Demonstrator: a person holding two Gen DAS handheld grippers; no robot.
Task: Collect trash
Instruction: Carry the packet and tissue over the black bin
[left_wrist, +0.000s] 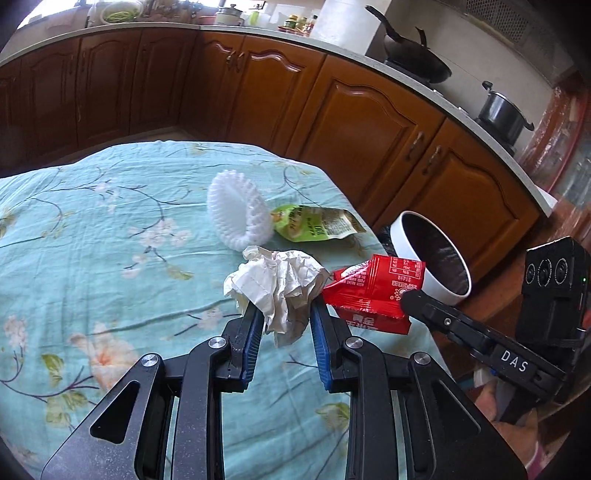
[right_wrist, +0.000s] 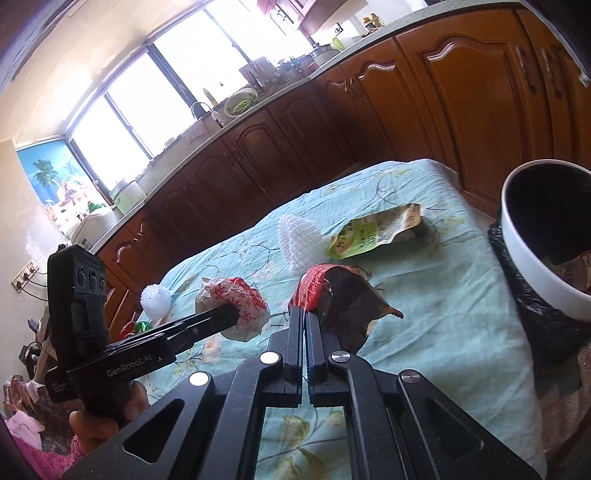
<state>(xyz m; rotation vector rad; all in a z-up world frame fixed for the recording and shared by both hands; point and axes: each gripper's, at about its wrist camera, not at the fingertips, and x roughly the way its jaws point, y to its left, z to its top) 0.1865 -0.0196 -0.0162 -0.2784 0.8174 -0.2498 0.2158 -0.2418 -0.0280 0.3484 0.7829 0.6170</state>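
The left gripper (left_wrist: 286, 306) is nearest to the left wrist camera; its blue pads pinch a crumpled white paper tissue (left_wrist: 279, 286), which hangs between them above the tablecloth (left_wrist: 92, 258). Just beside it, the right gripper (right_wrist: 304, 314) has its jaws pressed together on a red snack wrapper (left_wrist: 373, 291), whose inside is dark and shiny in the right wrist view. A hand (right_wrist: 107, 417) holds the handle of the left tool at the lower left of that view.

The surface is a table covered with a light turquoise cloth printed with pale flowers and thin branches; the cloth is wrinkled. On it lie a white foam fruit net (left_wrist: 236, 210) and, touching it, a flattened green snack pouch (left_wrist: 317, 223), both beyond the grippers. In the right wrist view a smaller white foam net (right_wrist: 156, 297) lies near the far left edge of the table.

Beside the right edge of the table stands a white-rimmed trash bin (right_wrist: 532, 266) with a black bag, and some wrappers are already inside.

The room is a kitchen: brown wooden cabinets (left_wrist: 258, 92) under a pale countertop, a black wok (left_wrist: 417, 59) and a steel pot (left_wrist: 504, 110) on the stove, a sink faucet (right_wrist: 201, 109) below large bright windows (right_wrist: 177, 85).
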